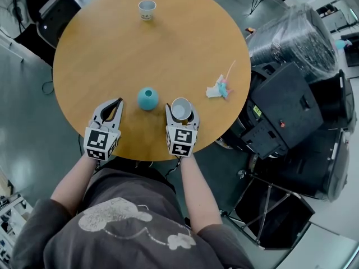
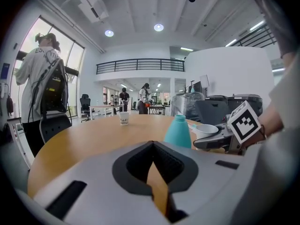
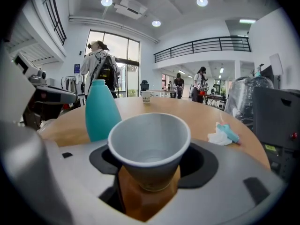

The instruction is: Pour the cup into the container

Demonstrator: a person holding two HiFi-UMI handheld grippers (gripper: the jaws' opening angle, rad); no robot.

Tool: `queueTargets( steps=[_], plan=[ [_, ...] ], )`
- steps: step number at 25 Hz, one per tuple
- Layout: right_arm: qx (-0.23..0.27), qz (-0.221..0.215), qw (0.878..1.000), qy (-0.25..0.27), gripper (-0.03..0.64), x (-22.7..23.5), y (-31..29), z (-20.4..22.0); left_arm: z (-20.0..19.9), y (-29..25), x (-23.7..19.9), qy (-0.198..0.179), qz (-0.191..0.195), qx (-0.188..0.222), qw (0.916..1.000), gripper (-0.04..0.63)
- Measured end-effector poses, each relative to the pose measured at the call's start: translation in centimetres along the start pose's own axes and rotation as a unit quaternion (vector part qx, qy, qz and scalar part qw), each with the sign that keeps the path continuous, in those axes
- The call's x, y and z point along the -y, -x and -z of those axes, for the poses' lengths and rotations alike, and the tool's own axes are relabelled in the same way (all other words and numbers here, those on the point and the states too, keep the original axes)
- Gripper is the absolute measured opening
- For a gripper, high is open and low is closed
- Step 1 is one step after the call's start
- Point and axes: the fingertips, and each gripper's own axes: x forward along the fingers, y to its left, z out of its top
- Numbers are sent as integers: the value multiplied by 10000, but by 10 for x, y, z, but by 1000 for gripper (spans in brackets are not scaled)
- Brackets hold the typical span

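The jaws of the right gripper (image 1: 182, 111) clasp a tapered white paper cup (image 3: 149, 146), upright at the edge of the round wooden tabletop (image 1: 112, 49), beside the smooth teal bottle-shaped container (image 1: 148, 98). The left gripper (image 1: 119, 101) has its jaws closed, empty.

On the round table (image 1: 112, 60), a spare cup (image 1: 147, 9) sits at the far edge, a crumpled tissue (image 1: 215, 91) near the right edge, and a black case (image 1: 283, 114) stands just off that side.

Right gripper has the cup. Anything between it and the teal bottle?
Nothing visible. The cup in the right gripper sits just right of the teal bottle, with only bare table between them. The shut left gripper is on the bottle's other side; the tissue and far cup lie off the path.
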Motion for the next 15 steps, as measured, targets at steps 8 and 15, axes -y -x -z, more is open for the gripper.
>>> queueTargets(
  steps=[8, 15],
  plan=[
    [118, -59, 9998, -139, 302, 1, -1, 3, 3, 4, 2, 62, -87, -46, 9999, 8],
    [25, -21, 9998, -201, 362, 3, -1, 10, 2, 8, 6, 89, -118, -26, 9999, 8]
  ],
)
